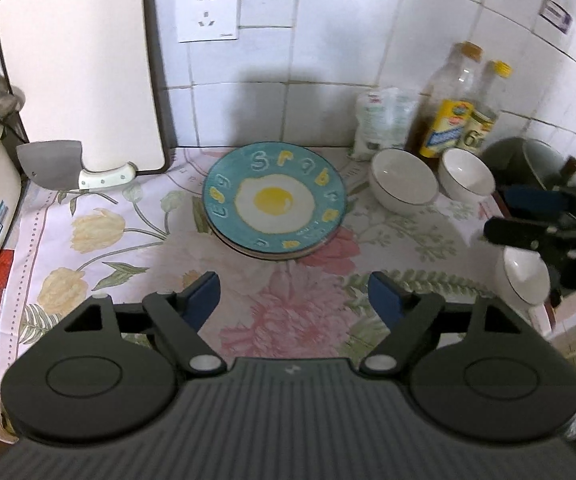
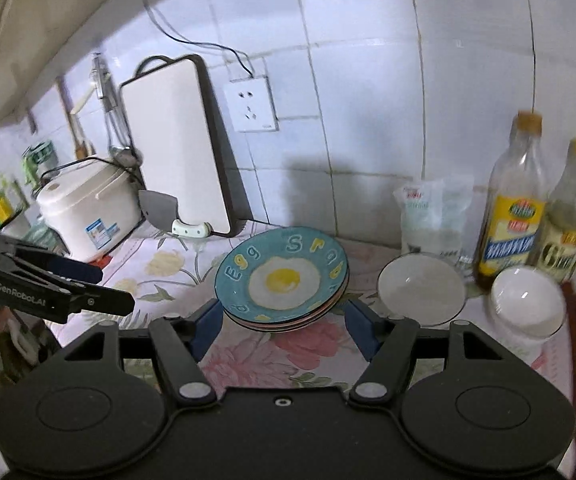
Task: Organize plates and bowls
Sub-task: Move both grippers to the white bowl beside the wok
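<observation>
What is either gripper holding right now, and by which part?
Nothing. The left gripper and right gripper are both open with empty fingers, short of the stack of plates topped by the blue fried-egg plate on the floral cloth.

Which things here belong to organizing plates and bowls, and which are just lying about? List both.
For the job: stack of plates with the egg plate on top; white bowls.

Lying about: cutting board, cleaver, rice cooker, bottles, plastic bag, wall socket.
</observation>
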Demonstrator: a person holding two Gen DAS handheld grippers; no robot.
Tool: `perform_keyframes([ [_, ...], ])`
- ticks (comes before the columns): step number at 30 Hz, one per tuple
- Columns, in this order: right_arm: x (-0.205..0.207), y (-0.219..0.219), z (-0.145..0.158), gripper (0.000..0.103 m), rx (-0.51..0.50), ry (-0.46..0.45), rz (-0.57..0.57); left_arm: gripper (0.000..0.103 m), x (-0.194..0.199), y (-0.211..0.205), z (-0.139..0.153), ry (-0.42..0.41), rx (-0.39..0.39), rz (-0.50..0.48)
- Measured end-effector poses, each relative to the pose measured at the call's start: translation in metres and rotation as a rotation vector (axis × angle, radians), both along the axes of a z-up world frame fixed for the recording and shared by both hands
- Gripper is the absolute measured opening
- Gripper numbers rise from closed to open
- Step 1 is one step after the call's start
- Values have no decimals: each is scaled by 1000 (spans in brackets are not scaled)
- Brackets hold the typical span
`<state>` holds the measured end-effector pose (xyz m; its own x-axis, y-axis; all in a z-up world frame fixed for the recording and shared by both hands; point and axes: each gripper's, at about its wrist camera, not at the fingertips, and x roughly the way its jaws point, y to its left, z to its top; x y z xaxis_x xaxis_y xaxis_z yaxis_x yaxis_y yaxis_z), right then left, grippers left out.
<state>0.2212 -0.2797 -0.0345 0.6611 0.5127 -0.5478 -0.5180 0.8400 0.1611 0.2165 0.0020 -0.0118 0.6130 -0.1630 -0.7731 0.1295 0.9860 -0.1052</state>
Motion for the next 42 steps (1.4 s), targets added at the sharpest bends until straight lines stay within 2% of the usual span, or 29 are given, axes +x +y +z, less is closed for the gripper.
perform_keyframes([
  [2,-11,-6,9,72,-25,-30,11,89,-8,-8,4,-6,9,-20],
  [5,-28,-15,18,73,-56,-66,16,92,-18,-19,9,-22,16,-43],
  [11,-62,-41,16,73,-96,-121,9,93,-32,-47,11,-37,7,-76],
  [17,-91,-71,2,73,-109,-161,-3,93,-40,-72,3,-39,-49,-115],
  [20,-100,-84,-8,76,-130,-178,-30,93,-42,-84,-3,-35,-74,-143],
  [23,-107,-100,-18,90,-133,-202,-68,93,-40,-97,-11,-25,-96,-179],
  [25,-110,-109,-24,90,-124,-207,-85,93,-39,-106,-17,-42,-106,-211],
  [28,-109,-120,-40,90,-124,-198,-108,93,-40,-116,-31,-69,-125,-201],
  [35,-109,-142,-83,95,-160,-208,-188,93,-31,-153,-49,-100,-134,-242],
  [42,-100,-165,-116,95,-122,-123,-246,93,-10,-195,-76,-39,-177,-271],
])
